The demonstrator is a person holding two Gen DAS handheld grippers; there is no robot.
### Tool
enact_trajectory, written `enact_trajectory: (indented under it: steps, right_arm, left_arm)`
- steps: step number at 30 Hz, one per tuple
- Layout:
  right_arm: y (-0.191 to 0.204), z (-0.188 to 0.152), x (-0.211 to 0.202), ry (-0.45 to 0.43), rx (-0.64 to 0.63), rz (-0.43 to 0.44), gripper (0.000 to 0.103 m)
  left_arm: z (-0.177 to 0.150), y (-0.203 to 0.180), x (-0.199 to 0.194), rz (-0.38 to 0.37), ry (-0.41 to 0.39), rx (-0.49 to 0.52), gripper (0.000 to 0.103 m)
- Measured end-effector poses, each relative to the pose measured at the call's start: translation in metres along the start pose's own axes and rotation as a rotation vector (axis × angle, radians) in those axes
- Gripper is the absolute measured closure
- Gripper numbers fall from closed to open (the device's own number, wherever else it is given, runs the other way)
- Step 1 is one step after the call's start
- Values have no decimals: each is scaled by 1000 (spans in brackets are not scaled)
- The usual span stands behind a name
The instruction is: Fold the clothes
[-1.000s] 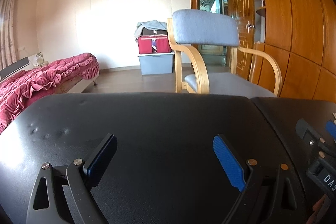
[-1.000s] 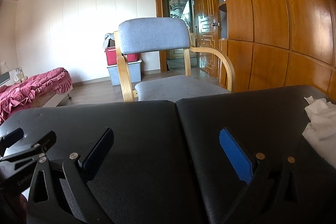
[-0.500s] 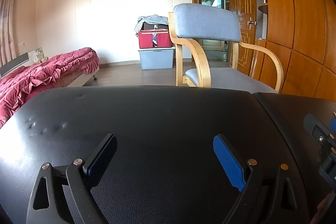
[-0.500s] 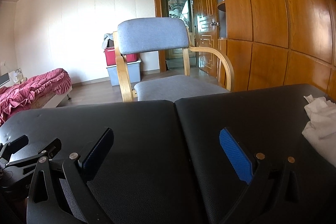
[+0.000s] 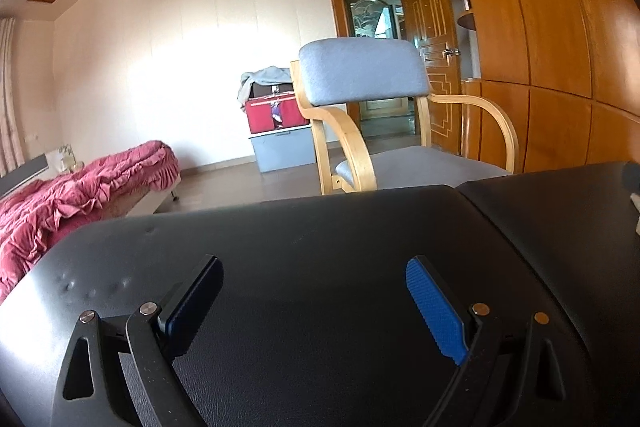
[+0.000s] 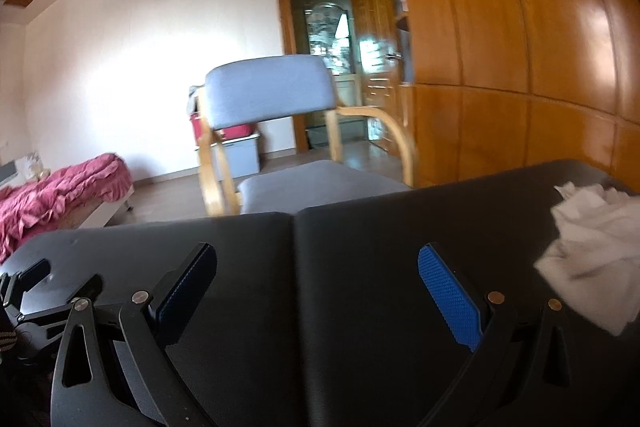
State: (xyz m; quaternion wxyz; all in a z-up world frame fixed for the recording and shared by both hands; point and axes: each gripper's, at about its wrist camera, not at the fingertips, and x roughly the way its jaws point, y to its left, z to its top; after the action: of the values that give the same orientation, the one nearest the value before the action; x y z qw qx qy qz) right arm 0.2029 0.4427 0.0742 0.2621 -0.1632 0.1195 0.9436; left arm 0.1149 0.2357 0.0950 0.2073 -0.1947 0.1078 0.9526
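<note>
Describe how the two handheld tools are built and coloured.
Both match. The left tool and right tool each have black skeletal arms with triangular cutouts, small metal rivets, and two flat fingers faced with ribbed blue pads. No cables or sleeves show.

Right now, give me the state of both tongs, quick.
Left tongs: open, holding nothing, over the black table.
Right tongs: open, holding nothing; the white garment lies untouched to their right.
</note>
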Motion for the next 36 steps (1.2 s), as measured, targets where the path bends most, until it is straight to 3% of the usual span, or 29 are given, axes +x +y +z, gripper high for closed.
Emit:
enact_trajectory:
  steps: [3, 9, 13, 16, 23, 28, 36]
  right_arm:
    - [-35, 2, -5, 13, 8, -44, 0]
    - [-117, 3, -15, 59, 22, -216, 0]
    - [-167, 4, -17, 137, -31, -366, 0]
    - [-195, 4, -12, 224, -99, -430, 0]
    - [-227, -11, 13, 406, -173, -405, 0]
    - [-246, -29, 42, 521, -135, -371, 0]
    - [-254, -34, 47, 518, -110, -368, 0]
  left_arm:
    - [0, -1, 0, -2, 0, 4, 9]
    - [0, 0, 5, -7, 23, -13, 9]
    - [0, 1, 9, -9, 37, -19, 9]
    - [-1, -1, 9, -8, 42, -18, 9]
    - [-2, -1, 10, -10, 46, -21, 9]
    - [-3, 0, 10, -11, 49, -23, 9]
    - [-3, 2, 11, -15, 55, -33, 9]
